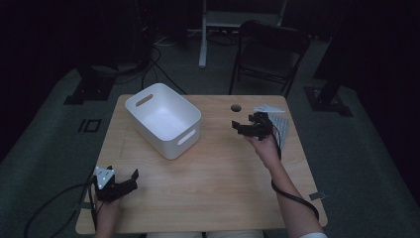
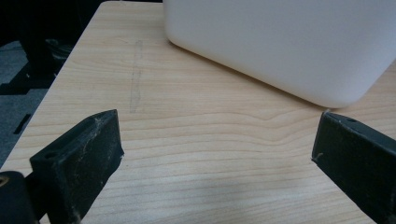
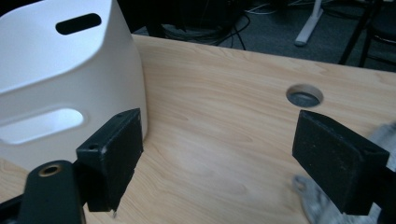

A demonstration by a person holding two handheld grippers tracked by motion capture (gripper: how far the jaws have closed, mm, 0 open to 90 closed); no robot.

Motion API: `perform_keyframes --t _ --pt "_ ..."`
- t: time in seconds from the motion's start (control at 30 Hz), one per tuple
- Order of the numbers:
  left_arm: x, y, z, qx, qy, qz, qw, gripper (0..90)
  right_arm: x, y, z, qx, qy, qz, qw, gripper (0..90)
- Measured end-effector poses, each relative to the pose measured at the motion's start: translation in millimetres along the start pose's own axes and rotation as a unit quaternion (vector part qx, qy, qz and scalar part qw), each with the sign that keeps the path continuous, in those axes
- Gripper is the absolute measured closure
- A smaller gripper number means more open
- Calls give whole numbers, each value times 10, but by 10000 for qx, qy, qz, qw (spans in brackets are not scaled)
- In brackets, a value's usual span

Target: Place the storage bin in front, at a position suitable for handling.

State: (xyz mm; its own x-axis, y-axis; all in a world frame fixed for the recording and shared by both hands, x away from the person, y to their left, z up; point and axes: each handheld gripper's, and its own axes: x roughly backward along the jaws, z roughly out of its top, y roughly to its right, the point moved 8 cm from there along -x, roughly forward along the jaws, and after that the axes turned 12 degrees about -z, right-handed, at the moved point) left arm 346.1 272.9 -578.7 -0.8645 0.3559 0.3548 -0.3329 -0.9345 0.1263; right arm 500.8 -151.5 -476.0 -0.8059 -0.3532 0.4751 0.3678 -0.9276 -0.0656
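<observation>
A white plastic bin (image 1: 163, 119) with slot handles stands on the wooden table (image 1: 213, 183), left of centre and turned at an angle. My left gripper (image 1: 124, 174) hovers open at the table's near left corner with nothing between its jaws. In the left gripper view the gripper (image 2: 217, 144) faces the bin's rounded side (image 2: 280, 42), with bare wood in between. My right gripper (image 1: 245, 124) is open at the right side, pointing left toward the bin. In the right gripper view the gripper (image 3: 217, 149) has the bin (image 3: 60, 79) at the left.
A grey cloth (image 1: 281, 128) lies on the table under the right hand, and its edge (image 3: 317, 200) lies by the right jaw. A round cable hole (image 1: 236, 107) is in the table's far side. A black folding chair (image 1: 270, 49) stands beyond the table.
</observation>
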Motion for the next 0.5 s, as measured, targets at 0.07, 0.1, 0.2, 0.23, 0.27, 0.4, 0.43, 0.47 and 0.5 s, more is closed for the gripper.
perform_keyframes --t 0.07,0.1,0.2,0.23,0.27,0.4,0.43,0.47,0.5 --pt "4 -11 1 36 10 -2 10000 20 -38 -80 57 49 20 56 10000 160" --pt "4 -15 -2 43 5 -3 10000 20 -52 -111 77 70 20 82 9999 160" --pt "1 -18 -5 56 1 -11 10000 20 -91 -202 149 103 46 133 9998 160" --pt "1 -18 -5 56 1 -11 10000 20 -91 -202 149 103 46 133 9998 160" --pt "1 -18 -4 47 3 -13 10000 20 -121 -258 202 109 57 173 9998 160" --pt "4 -13 -3 19 6 -1 10000 20 -187 -381 310 151 62 248 9996 160" --pt "4 -13 -3 19 6 -1 10000 20 -187 -381 310 151 62 248 9996 160" --pt "1 -7 -6 15 -4 -12 10000 20 -225 -445 358 187 67 265 9995 160" --pt "1 -7 -6 15 -4 -12 10000 20 -245 -479 379 191 62 287 9994 160"
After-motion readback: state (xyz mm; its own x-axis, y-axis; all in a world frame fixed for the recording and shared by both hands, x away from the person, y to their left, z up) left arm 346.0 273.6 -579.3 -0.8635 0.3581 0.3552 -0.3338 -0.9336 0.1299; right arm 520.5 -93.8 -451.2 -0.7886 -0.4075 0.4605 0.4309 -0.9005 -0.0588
